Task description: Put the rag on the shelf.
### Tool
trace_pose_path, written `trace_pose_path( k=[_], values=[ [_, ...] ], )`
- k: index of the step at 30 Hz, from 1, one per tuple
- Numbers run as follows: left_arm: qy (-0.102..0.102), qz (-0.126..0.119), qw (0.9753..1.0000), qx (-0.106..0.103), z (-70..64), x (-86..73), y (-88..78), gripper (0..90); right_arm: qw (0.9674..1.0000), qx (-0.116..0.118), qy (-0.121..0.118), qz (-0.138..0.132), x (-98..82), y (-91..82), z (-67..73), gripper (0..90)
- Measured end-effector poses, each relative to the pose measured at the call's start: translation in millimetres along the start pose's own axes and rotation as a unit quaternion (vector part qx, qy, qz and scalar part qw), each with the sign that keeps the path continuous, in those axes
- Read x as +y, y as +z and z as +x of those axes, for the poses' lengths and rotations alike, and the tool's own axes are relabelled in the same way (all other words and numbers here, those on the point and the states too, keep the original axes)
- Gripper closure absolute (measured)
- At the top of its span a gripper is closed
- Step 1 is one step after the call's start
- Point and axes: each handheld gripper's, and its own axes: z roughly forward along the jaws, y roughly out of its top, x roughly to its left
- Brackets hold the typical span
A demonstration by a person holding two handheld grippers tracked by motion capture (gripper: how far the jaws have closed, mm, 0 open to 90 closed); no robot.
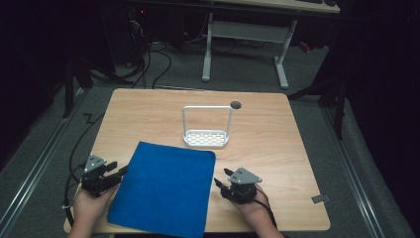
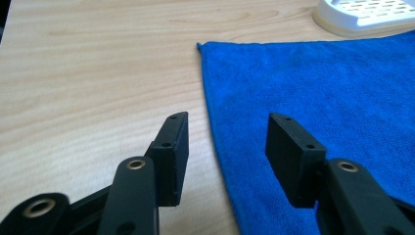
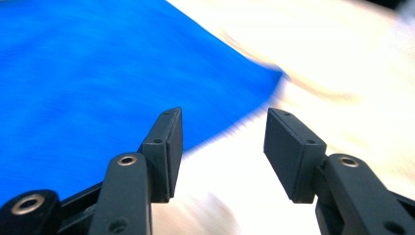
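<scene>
- Both pairs of fingers stand spread apart with nothing between them: your left gripper [image 1: 118,172] and your right gripper [image 1: 222,179] are each released and grasping nothing.
- Your left gripper sits at the near left part of the wooden table [image 1: 267,144], and its tips reach the left edge of the blue cloth [image 1: 163,191].
- Seen along the left gripper [image 2: 226,147], that cloth edge runs up between the two jaws; the left jaw is over bare wood [image 2: 88,88] and the right jaw is over the cloth [image 2: 318,93].
- Your right gripper sits just beside the right edge of the cloth, near the front of the table, with its jaws pointing up and to the left toward the cloth.
- Seen along the right gripper [image 3: 223,147], the picture is blurred; the cloth [image 3: 98,83] lies to the left and ahead, and pale table surface [image 3: 352,93] lies to the right.
- Your cloth lies flat on the near half of the table, slightly turned, with its near edge at the front rim of the table.
- Beyond the cloth's far edge stands a white rack [image 1: 206,133] with a slotted base and a tall hoop handle; its base shows at the top right of the left gripper view [image 2: 367,17], just past the cloth.
- Near the rack's top right corner is a small dark round spot [image 1: 236,104] on the table.
- Your hands [image 1: 91,203] hold the grippers from the bottom edge of the high view.
</scene>
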Motion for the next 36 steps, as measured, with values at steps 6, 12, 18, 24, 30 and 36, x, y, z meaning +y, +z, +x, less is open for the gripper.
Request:
trace_pose_path(
  k=[6, 12, 18, 24, 30, 36],
  values=[
    [0.012, 0.002, 0.9999, -0.005, -5.1, 2.7, 6.8, 51.7, 0.9998, -0.003, 0.021, 0.001, -3.5, 0.4, -6.2, 49.6],
    [0.012, 0.004, 0.9999, -0.011, -6.6, 0.9, 6.4, 51.4, 0.9999, 0.004, 0.010, -0.001, -0.8, 2.2, 0.2, 49.7],
    [0.025, 0.007, 0.9995, -0.016, -8.6, -0.4, 6.6, 57.1, 0.9998, 0.016, 0.009, 0.003, 1.0, 6.9, 5.7, 52.4],
    [0.046, 0.031, 0.9979, -0.033, -14.5, -6.7, 6.8, 74.8, 0.9983, 0.057, -0.009, 0.001, 9.5, 15.4, 17.9, 75.3],
    [0.079, 0.078, 0.9929, -0.043, -22.7, -15.0, 11.9, 90.0, 0.9928, 0.107, -0.043, 0.031, 19.1, 33.6, 36.6, 90.0],
    [0.075, 0.073, 0.9936, -0.043, -22.8, -16.4, 11.6, 90.0, 0.9888, 0.105, -0.072, 0.079, 15.8, 48.4, 46.3, 90.0]
  ],
)
